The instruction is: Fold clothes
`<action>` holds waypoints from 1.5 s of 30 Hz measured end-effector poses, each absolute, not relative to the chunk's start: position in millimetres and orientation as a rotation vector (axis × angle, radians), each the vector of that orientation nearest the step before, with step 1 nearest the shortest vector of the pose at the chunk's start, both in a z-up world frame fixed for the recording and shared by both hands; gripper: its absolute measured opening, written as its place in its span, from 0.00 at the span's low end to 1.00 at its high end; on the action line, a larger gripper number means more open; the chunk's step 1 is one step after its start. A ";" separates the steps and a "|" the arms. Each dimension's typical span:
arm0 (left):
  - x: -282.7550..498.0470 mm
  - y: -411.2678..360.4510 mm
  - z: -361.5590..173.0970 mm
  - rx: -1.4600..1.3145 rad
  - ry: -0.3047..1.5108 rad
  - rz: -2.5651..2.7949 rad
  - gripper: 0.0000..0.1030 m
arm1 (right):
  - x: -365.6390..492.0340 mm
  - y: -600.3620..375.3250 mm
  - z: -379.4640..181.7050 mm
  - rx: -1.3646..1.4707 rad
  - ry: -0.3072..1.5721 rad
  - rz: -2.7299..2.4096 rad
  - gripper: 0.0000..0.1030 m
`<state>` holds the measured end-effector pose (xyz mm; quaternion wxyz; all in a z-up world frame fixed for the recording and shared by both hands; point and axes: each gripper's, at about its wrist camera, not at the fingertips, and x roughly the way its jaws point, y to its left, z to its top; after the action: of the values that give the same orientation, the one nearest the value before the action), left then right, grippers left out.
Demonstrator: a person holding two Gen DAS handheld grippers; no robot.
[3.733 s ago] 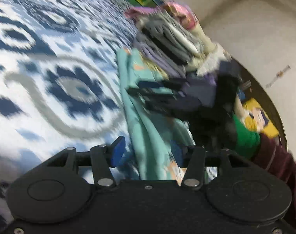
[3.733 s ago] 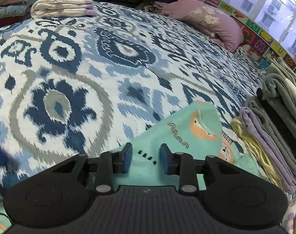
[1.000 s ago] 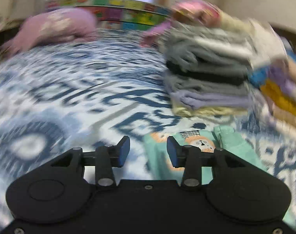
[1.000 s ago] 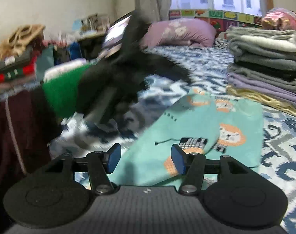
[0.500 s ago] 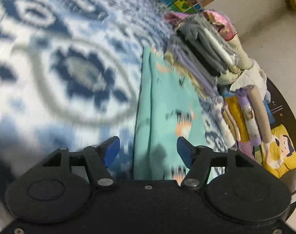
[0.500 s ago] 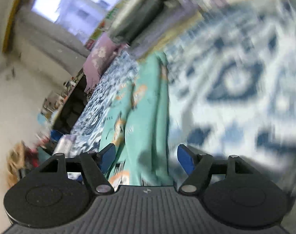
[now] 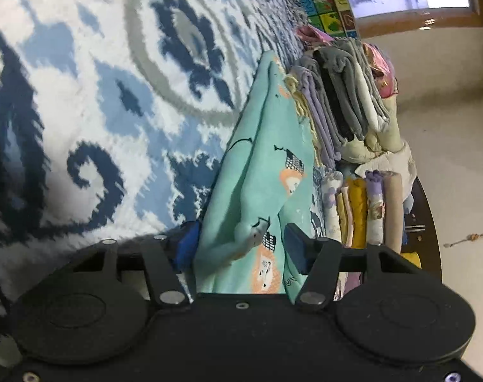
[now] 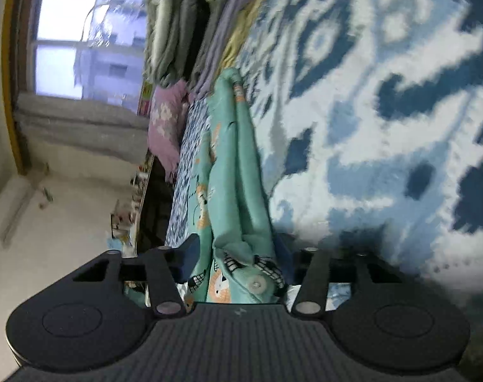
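Observation:
A teal garment with lion prints lies folded into a long narrow strip on the blue-and-white patterned bedspread. My left gripper is open at one end of the strip, with bunched cloth between its blue pads and not pinched. In the right wrist view the same teal garment runs away from me. My right gripper is open around the other end, where a snap button shows. Both grippers are turned on their sides, low over the bed.
A tall stack of folded grey, black and lilac clothes stands right beside the garment, with a shorter stack next to it at the bed's edge. The same tall stack, a pink pillow and a window lie beyond.
Both grippers have closed in on the ends of the teal strip, so cloth now sits between each pair of fingers. The right fingers have narrowed slightly. The views are sharper.

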<state>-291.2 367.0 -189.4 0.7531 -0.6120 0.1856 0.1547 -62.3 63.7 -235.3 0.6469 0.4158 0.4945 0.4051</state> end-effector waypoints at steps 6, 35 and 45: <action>-294.3 361.5 -194.6 -1.359 0.408 0.382 0.36 | -64.1 79.0 -230.1 0.833 1.098 0.924 0.50; -309.6 248.0 -116.3 0.096 0.587 0.345 0.68 | -137.7 57.9 -139.4 -0.200 0.466 1.046 0.57; -291.1 219.0 -187.3 0.633 0.729 0.332 0.70 | -209.7 80.2 -191.7 -0.903 0.175 1.013 0.65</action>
<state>-291.1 219.0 -187.3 0.8725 0.3030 0.3489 0.1589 -209.7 80.2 -191.7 0.7749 -0.4172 0.0807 0.4680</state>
